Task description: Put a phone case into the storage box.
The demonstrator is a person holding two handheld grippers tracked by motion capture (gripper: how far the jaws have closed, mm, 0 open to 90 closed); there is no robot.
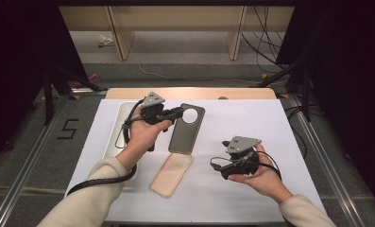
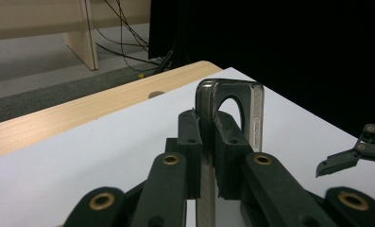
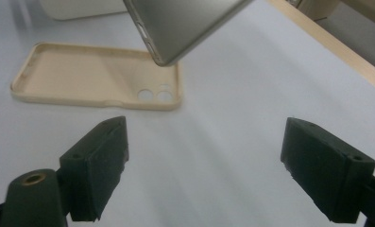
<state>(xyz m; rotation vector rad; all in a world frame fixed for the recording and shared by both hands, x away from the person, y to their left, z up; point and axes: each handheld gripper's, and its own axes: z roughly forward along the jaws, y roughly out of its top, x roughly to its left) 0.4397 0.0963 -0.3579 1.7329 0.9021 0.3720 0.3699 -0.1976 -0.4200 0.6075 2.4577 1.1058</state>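
Note:
My left gripper (image 1: 177,112) is shut on the long edge of a dark grey translucent phone case (image 1: 187,128) with a round camera hole, near that hole. The left gripper view shows the case (image 2: 252,111) edge-on, pinched between the jaws of the left gripper (image 2: 206,139). A beige phone case (image 1: 172,174) lies hollow side up on the white table just in front of the dark one. My right gripper (image 1: 217,166) hovers to the right of it, open and holding nothing. The right gripper view looks between the spread jaws of the right gripper (image 3: 206,163) toward the beige case (image 3: 95,78), with the dark case (image 3: 185,23) above it.
A pale flat tray-like object (image 1: 120,124) lies at the table's left, under my left hand. The white tabletop (image 1: 251,127) has a wooden strip (image 1: 190,93) along its far edge. Wooden shelving legs and cables stand on the floor beyond.

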